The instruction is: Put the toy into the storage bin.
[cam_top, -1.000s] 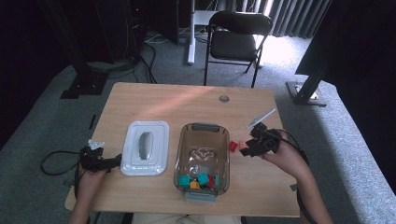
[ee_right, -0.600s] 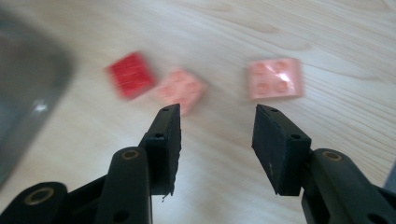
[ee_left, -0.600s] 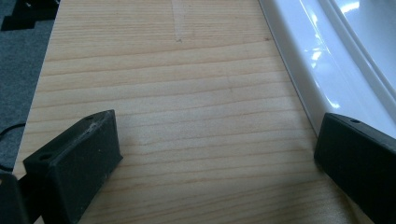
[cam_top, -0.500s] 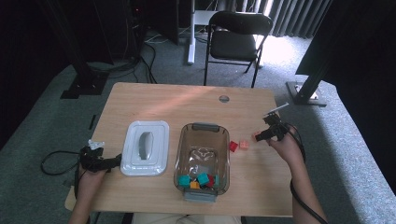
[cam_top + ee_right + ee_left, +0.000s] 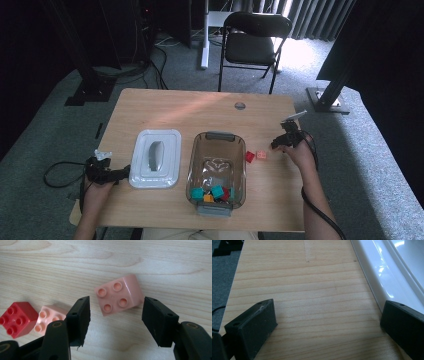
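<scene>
A dim room with grey carpet, a black folding chair (image 5: 255, 37) and dark stands surrounds a light wooden table (image 5: 200, 110) where a seated person works with two hand-held grippers. At the table's middle stands a clear brown plastic bin (image 5: 216, 172), the landmark here, with teal, orange and red building blocks (image 5: 214, 192) piled at its near end. Just left of the bin lies its white lid (image 5: 155, 158), handle up. Left of the lid, at the table's near-left edge, the left gripper (image 5: 107, 173) rests low over the wood; the left gripper view shows its jaws spread wide with bare tabletop between them and the lid's rim (image 5: 382, 272) beside the right-hand jaw. Right of the bin, the right gripper (image 5: 286, 141) hovers just past two loose bricks. Its jaws, which have just been opening, stand apart in the right gripper view, with a pink brick (image 5: 118, 295) on the table in the gap beyond the tips, touching neither pad. Nearer the bin lie a second pink brick (image 5: 48, 317) and, touching it, a red brick (image 5: 15, 318).
</scene>
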### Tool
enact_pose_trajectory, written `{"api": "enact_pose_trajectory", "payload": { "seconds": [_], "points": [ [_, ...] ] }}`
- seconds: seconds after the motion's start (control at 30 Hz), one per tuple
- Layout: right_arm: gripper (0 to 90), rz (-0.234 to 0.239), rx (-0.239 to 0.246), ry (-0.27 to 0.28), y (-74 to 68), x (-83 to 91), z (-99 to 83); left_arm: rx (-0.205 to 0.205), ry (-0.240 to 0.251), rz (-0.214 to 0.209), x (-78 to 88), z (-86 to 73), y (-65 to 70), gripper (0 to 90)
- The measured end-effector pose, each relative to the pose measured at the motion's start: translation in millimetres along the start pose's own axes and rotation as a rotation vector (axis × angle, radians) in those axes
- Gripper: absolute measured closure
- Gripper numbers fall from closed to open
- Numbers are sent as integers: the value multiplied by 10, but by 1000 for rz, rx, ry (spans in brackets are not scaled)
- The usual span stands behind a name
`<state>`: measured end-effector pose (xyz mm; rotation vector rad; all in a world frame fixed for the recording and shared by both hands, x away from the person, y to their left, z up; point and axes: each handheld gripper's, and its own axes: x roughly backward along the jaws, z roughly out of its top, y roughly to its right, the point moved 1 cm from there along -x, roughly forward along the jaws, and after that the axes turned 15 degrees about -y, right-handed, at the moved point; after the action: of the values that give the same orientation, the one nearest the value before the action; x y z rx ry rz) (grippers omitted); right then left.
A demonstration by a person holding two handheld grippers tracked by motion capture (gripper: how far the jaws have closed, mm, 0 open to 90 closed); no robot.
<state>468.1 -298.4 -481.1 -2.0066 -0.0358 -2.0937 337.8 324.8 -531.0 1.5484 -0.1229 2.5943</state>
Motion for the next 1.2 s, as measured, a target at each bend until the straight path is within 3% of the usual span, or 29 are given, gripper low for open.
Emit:
{"api": "enact_pose_trajectory", "payload": {
  "seconds": [0.13, 0.2, 0.23, 0.3, 0.5, 0.77, 0.93, 1.03, 1.2],
  "points": [
    [393, -16, 5, -8, -19, -61, 47, -1, -1, 0, 0, 0, -1, 8],
    [408, -13, 29, -1, -42, -71, 60, -1, -1, 0, 1, 0, -1, 8],
    [405, -47, 71, -3, -82, -84, 78, -1, -1, 0, 1, 0, -1, 8],
    [406, -47, 100, -9, -118, -103, 107, -1, -1, 0, 1, 0, -1, 8],
    [442, -37, 133, -34, -168, -117, 135, -1, -1, 0, 1, 0, -1, 8],
    [449, -94, 79, -48, -110, -47, 112, 0, 0, 0, 0, 0, 0, 8],
    [448, -130, 60, -97, -27, -63, 76, -1, -1, 0, 1, 0, -1, 8],
    [438, -152, 22, -86, 58, -64, 52, -1, -1, 0, 1, 0, -1, 8],
    [398, -77, -21, -38, 69, -5, 52, 0, 0, 0, 0, 0, 0, 8]
  ]
}}
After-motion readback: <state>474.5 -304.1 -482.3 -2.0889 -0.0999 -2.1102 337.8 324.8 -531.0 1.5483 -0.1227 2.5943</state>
